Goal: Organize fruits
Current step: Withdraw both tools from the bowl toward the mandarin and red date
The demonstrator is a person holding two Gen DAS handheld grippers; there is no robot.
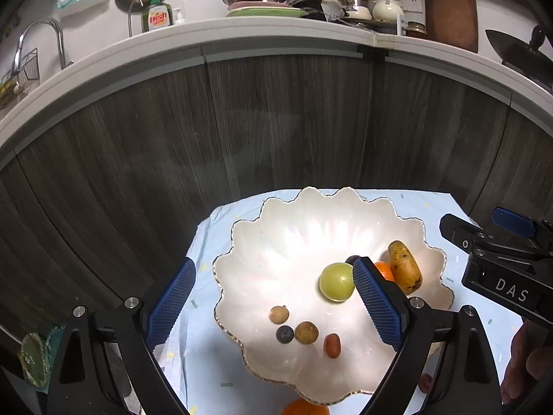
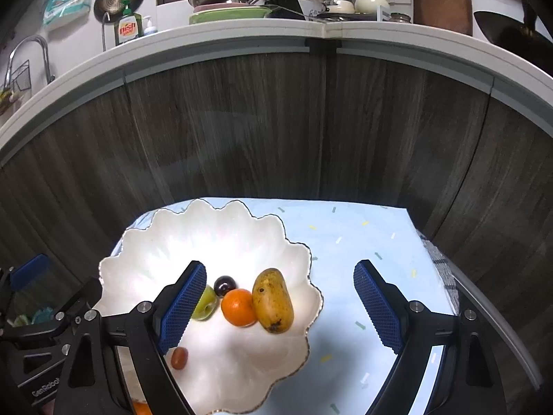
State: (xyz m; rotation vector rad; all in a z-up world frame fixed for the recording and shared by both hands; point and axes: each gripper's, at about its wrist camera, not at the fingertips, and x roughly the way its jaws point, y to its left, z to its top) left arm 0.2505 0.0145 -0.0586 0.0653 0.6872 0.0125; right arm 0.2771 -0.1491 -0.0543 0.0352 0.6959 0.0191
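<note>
Pearly white, with a thin gilt scalloped rim, one shell-shaped bowl [image 1: 283, 242] sits on the desk [image 2: 363, 242], which wears a pale blue cloth flecked with small dashes. I count the fruit from the left wrist view, left to right: two small brown round fruits [image 1: 279, 314], the second [image 1: 306, 333] a little nearer me; one dark blueberry [image 1: 284, 334] between them; one small red oval fruit [image 1: 332, 345]; one green apple [image 1: 337, 282]; one dark plum [image 2: 225, 285], half hidden in that view; one orange [image 2: 239, 307]; and one spotted yellow mango [image 1: 404, 271] on the right side of the bowl. That makes nine pieces inside. The apple, plum, orange and mango sit bunched together, the orange touching the mango. Outside the bowl, at its near rim, I see one more orange fruit [image 1: 304, 409] on the cloth, cut off by the frame edge.

My left gripper [image 1: 273, 297] hovers over the left half of the bowl with its jaws spread wide and nothing between the pads; they touch no fruit. My right gripper [image 2: 280, 302] hangs over the right rim, jaws equally wide; the orange and mango show between them below, but the pads press on neither.
</note>
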